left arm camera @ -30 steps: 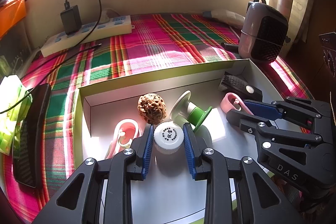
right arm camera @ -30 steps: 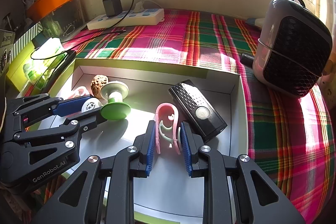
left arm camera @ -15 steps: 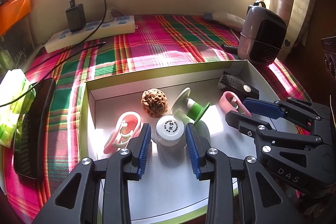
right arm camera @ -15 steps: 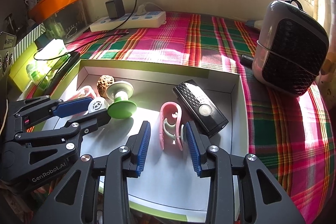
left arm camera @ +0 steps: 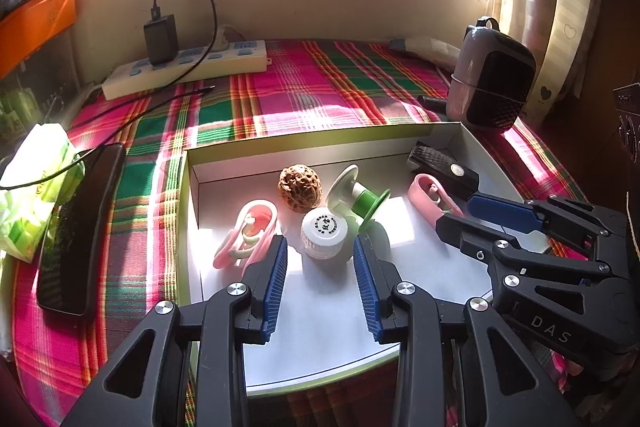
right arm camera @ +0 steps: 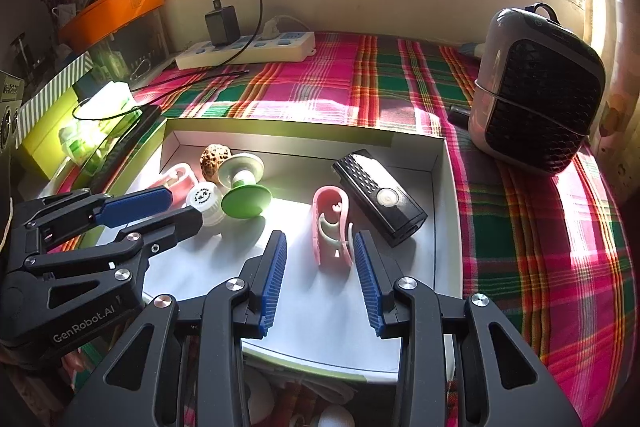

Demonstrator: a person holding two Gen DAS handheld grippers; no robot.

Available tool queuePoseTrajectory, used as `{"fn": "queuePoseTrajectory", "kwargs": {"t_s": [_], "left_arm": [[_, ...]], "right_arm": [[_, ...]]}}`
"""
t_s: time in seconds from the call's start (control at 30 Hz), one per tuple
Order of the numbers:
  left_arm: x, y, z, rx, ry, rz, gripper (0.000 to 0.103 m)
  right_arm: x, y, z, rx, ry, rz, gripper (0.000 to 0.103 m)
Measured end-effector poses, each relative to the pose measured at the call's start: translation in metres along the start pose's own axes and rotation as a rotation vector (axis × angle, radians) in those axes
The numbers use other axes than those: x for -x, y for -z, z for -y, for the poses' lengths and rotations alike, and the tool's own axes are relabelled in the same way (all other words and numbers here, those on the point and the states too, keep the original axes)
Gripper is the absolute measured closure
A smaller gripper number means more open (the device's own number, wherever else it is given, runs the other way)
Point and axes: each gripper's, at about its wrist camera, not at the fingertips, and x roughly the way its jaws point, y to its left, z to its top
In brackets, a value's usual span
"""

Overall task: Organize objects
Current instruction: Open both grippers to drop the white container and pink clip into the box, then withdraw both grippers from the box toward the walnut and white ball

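Far left in the left wrist view: green-white packet (left arm camera: 30,187), print too washed out by sun to read, w/ a dark phone (left arm camera: 80,231) lying just beside it on the plaid cloth (left arm camera: 304,95). Behind them a power strip (left arm camera: 188,65) w/ a black charger (left arm camera: 161,39) plugged in; socket markings too small to read.

The white-floored box (left arm camera: 320,151) holds all the small items. L to R: pink clip (left arm camera: 248,235) near the left wall, walnut (left arm camera: 300,189), white cap (left arm camera: 325,233) w/ round black printing on top, characters not legible, green-and-white spool (left arm camera: 360,197) tipped on its side, second pink clip (right arm camera: 332,223), black remote (right arm camera: 380,197) w/ a round button, lying at an angle near the right wall.

Left gripper (left arm camera: 320,251) is spread wide, holding nothing; the cap sits between its blue pads, apart from both. Its body reads "GenRobot.AI" in the right wrist view. Right gripper (right arm camera: 320,247) also spread wide, nothing held; the second clip sits between its tips, right tip just beside the clip, contact can't be told. Its body reads "DAS" in the left view.

Far right: grey-and-black fan heater (right arm camera: 536,91) on the cloth, outside the box. A small dark item at its base is too unclear to name. Near edge of the box is cut off by the gripper bodies.
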Motion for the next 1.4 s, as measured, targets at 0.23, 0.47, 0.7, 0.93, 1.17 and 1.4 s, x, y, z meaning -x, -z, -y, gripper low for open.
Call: {"fn": "queuePoseTrajectory", "kwargs": {"t_s": [0.23,0.47,0.7,0.93,1.17,1.4], "left_arm": [[0.014,0.007,-0.002,0.01,0.002,0.017,0.071],[0.027,0.016,-0.002,0.016,0.006,0.03,0.071],[0.041,0.026,-0.002,0.028,0.006,0.05,0.071],[0.057,0.038,0.0,0.035,0.017,0.069,0.071],[0.067,0.052,0.003,0.044,0.03,0.067,0.071],[0.072,0.068,0.013,0.024,0.063,0.051,0.071]], "right_arm": [[0.011,0.007,-0.005,-0.002,0.001,0.018,0.066],[0.022,0.014,-0.009,-0.008,0.0,0.034,0.066],[0.036,0.021,-0.013,-0.013,0.001,0.061,0.066],[0.051,0.032,-0.017,-0.013,0.003,0.083,0.066],[0.067,0.046,-0.017,-0.021,0.005,0.106,0.066],[0.08,0.061,-0.015,-0.02,0.02,0.12,0.066]]}}
